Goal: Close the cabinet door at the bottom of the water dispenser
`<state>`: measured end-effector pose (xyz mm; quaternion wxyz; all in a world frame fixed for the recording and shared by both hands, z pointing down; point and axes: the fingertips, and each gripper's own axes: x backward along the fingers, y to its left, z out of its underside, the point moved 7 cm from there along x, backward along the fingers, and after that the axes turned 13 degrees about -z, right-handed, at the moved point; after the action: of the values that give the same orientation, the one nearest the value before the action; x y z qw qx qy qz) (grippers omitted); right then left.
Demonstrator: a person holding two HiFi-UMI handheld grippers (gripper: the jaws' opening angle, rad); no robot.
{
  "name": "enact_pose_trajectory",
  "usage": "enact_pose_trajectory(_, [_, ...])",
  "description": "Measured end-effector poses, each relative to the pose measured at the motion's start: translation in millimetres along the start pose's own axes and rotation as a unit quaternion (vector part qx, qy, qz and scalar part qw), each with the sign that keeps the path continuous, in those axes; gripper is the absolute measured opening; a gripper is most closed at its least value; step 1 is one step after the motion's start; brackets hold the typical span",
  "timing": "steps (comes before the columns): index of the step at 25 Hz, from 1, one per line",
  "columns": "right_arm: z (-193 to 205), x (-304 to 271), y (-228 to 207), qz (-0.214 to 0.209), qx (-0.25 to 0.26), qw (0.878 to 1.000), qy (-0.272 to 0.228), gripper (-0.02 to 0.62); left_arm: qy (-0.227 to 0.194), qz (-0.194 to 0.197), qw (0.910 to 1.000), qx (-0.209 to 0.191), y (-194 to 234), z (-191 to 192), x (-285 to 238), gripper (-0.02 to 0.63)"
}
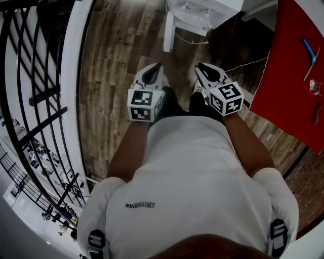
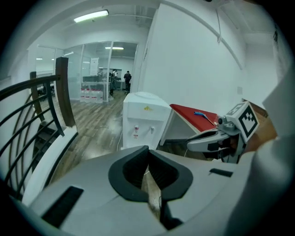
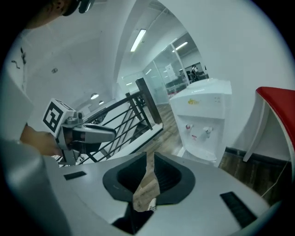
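Observation:
The white water dispenser (image 1: pixel 195 15) stands at the top of the head view, some way ahead of me. A narrow white panel (image 1: pixel 168 31) juts from its front left toward me and looks like the open cabinet door. I hold both grippers side by side in front of my body, pointing at the dispenser and well short of it. My left gripper (image 1: pixel 154 70) is shut with nothing in it, and so is my right gripper (image 1: pixel 202 68). The dispenser (image 2: pixel 143 117) shows its two taps in the left gripper view, its lower part hidden behind the left gripper (image 2: pixel 148 148). In the right gripper view the dispenser (image 3: pixel 203 120) stands beyond the right gripper (image 3: pixel 150 154).
A red table (image 1: pixel 293 66) with a blue tool (image 1: pixel 309 50) stands to the right of the dispenser. A black railing (image 1: pixel 35 101) with a white base runs along the left. A white cable (image 1: pixel 245 63) lies on the wood floor (image 1: pixel 116 76).

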<state>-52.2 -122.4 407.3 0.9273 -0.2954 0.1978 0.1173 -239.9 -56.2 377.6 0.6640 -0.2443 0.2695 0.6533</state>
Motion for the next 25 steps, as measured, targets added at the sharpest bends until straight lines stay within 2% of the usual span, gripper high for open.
enact_pose_trajectory(5, [35,-77,-22,0.022,-0.040,0.998,0.034,0.069,0.038,0.013,0.9992,0.003,42,39,-50,-0.005])
enact_pose_trajectory(11, [78,-164,-52,0.060,-0.069,0.993,0.079,0.081,0.090,0.020,0.9957,0.006,81,89,-105,-0.005])
enact_pose_trajectory(15, [109,-207,-70,0.089,-0.080,0.986,0.118,0.081,0.126,0.048,0.9907,-0.019,89,121,-130,-0.005])
enact_pose_trajectory(19, [136,-239,-92,0.116,-0.080,0.980,0.139,0.083,0.132,0.057,0.9891,-0.034,91,139,-152,-0.005])
enact_pose_trajectory(25, [170,-277,-109,0.152,-0.091,0.970,0.166,0.153,0.160,0.060,0.9849,-0.031,100,170,-182,-0.005])
